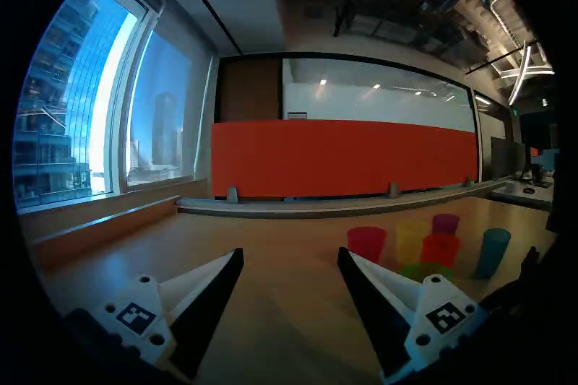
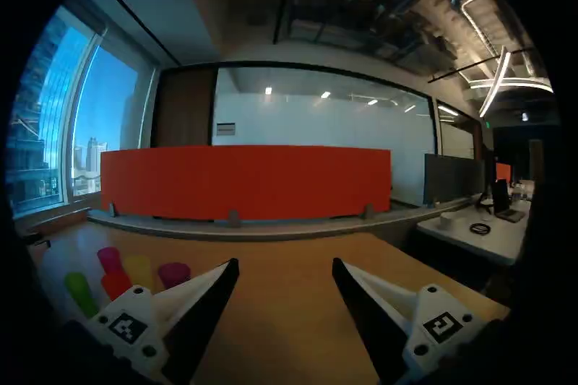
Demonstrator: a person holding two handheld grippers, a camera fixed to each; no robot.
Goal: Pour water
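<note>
Here the left hand-held gripper (image 1: 289, 256) and the right hand-held gripper (image 2: 284, 266) both gape open, empty, above the wooden counter (image 1: 289, 230); coloured cups (image 1: 441, 248) stand clustered ahead, untouched.

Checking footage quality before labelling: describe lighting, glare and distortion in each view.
Left gripper view: daylight through the window blows out a strip of it, the wooden table carries a soft sheen, the cups look sharp though dim. Right gripper view: fisheye bows the orange partition; the ceiling light strip glares; the picture's edges fall into shade.
</note>
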